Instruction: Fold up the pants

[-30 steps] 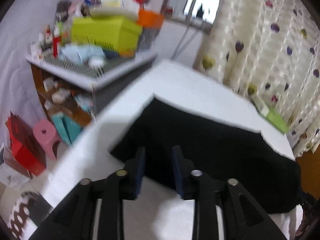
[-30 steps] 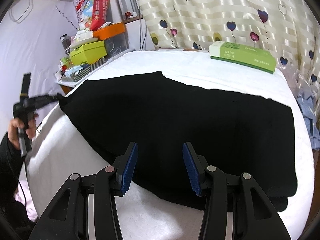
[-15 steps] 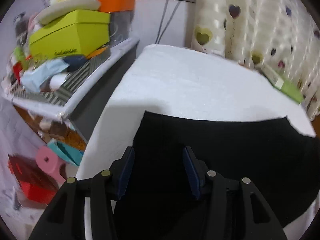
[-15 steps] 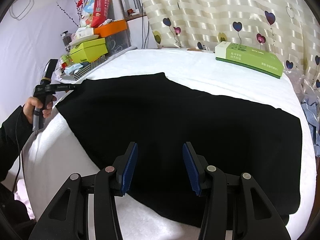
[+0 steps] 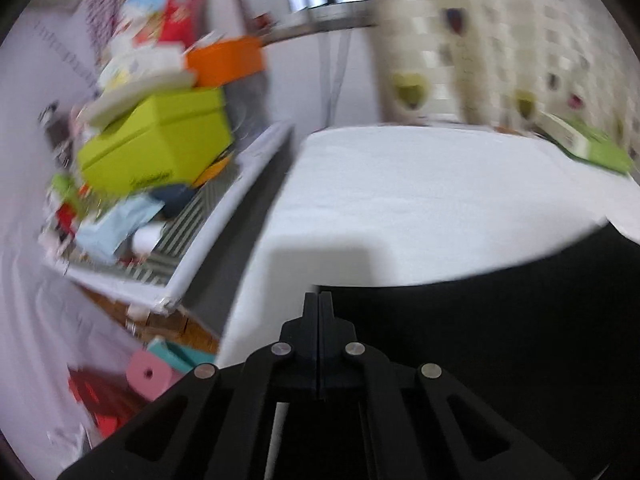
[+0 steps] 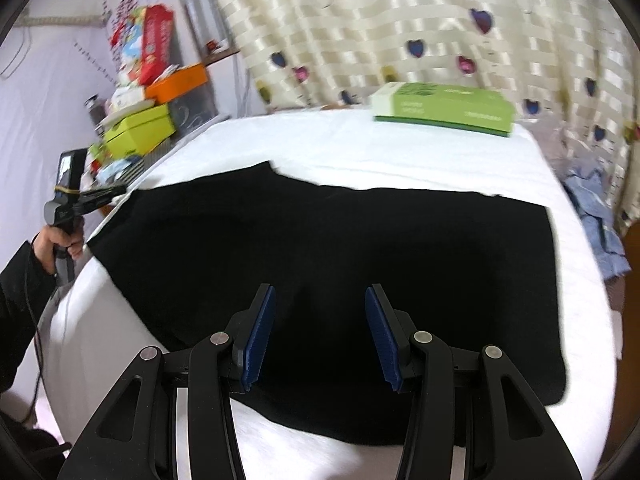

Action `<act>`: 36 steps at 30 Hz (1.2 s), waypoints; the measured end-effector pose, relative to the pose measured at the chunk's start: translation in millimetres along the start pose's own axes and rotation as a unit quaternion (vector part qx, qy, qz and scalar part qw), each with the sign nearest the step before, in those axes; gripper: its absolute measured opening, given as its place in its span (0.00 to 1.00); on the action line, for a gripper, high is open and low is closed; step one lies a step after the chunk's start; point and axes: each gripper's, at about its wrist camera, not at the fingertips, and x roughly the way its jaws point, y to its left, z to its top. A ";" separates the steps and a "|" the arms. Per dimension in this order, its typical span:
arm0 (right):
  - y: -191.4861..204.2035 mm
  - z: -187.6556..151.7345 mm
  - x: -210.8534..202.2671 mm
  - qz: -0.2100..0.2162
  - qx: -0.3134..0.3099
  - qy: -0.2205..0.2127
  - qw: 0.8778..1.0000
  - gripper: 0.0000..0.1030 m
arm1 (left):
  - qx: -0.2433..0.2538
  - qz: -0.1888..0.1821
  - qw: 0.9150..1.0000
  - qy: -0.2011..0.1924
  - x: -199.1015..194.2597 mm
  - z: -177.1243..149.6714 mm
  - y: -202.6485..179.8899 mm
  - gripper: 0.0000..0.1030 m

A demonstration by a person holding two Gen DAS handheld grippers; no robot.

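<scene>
We see the black pants (image 6: pixel 340 264) lying flat on the white bed (image 6: pixel 400 148). Our left gripper (image 5: pixel 319 300) is pressed together on the pants' left corner, while our right gripper (image 6: pixel 320 332) hangs with fingers apart above the near edge.

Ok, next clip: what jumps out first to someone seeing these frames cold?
The black pants spread flat across most of the white bed dominate. The left tool is closed at the garment's left corner, while the right tool hangs open above its near edge. A green box sits at the bed's far side by the heart-print curtain.
</scene>
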 end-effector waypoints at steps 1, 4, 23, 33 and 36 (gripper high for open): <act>-4.9 -0.8 -2.5 -0.005 0.007 -0.001 1.000 0.47 | 0.001 0.005 1.000 0.011 6.5 -1.6 2.4 0.01; -23.2 -6.5 -12.9 -0.025 0.038 -0.007 0.999 0.47 | -0.007 0.000 1.000 0.017 1.8 -6.9 6.0 0.01; -106.0 -43.9 -52.5 -0.098 0.206 -0.022 0.973 0.48 | 0.180 -0.287 0.941 -0.016 -147.7 -79.6 -205.1 0.36; -98.0 -45.8 -75.0 -0.084 0.163 -0.048 0.982 0.07 | 0.209 -0.305 0.929 -0.007 -153.9 -84.4 -254.4 0.36; -96.8 -50.4 -88.4 -0.076 0.162 -0.057 0.982 0.06 | 0.200 -0.325 0.924 -0.006 -160.3 -88.5 -250.5 0.36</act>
